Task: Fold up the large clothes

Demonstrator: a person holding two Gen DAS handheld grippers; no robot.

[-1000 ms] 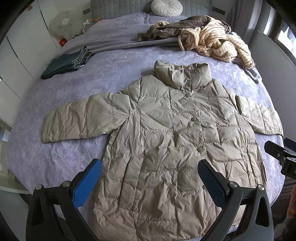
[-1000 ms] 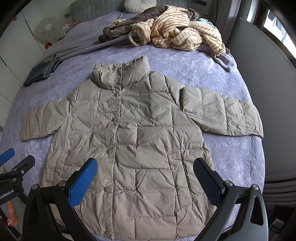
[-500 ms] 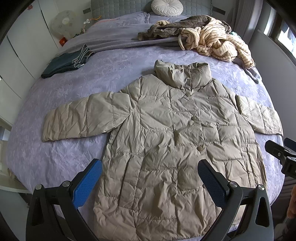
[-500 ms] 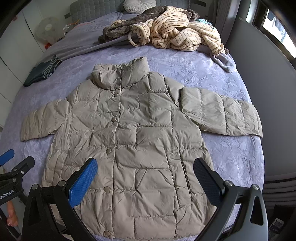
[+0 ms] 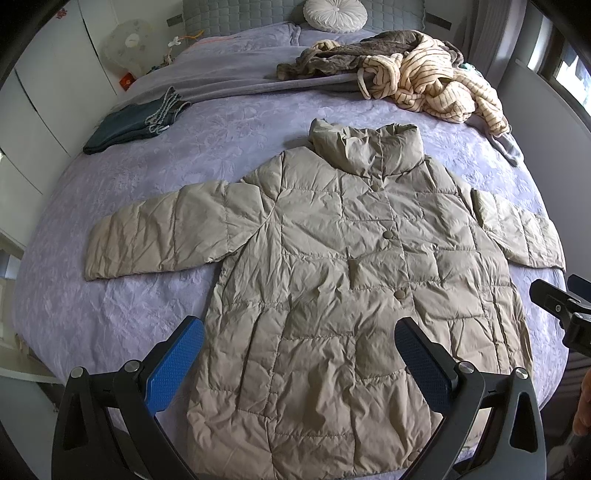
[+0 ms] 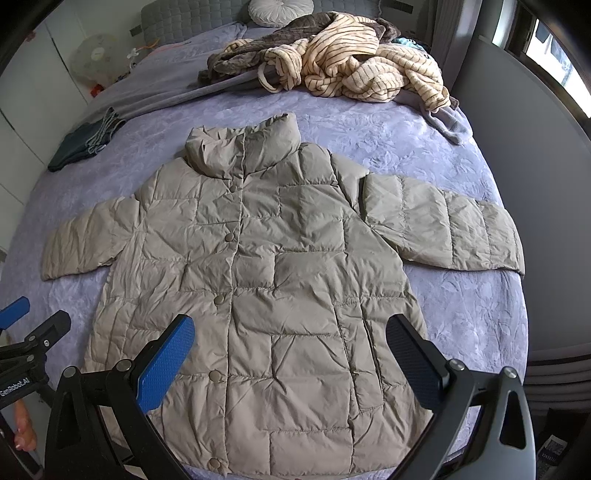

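1. The left gripper hangs above the lower hem part of the jacket, with its two fingers pointing forward over the cloth. Its jaws are spread wide, and nothing is between them.
2. The right gripper has the same pose above the lower front of the jacket. Its jaws also stand wide apart and hold nothing.
3. In the right wrist view, the left gripper shows at the left edge, and under it a small part of a hand is visible. In the left wrist view, a piece of the right gripper shows at the right edge, with a bit of a hand at the lower right corner.
4. The jacket is a beige quilted one. It lies flat and face up on the purple bed cover, with the collar toward the headboard, both sleeves spread out to the sides, and the front closed with round snap buttons.
5. On the side of the left gripper, in the right wrist view, white letters read "GenRobot.AI".
6. Far behind the jacket lies a heap of striped cream clothes with a brown garment. A folded dark garment lies at the far left of the bed. A round white cushion rests by the headboard.
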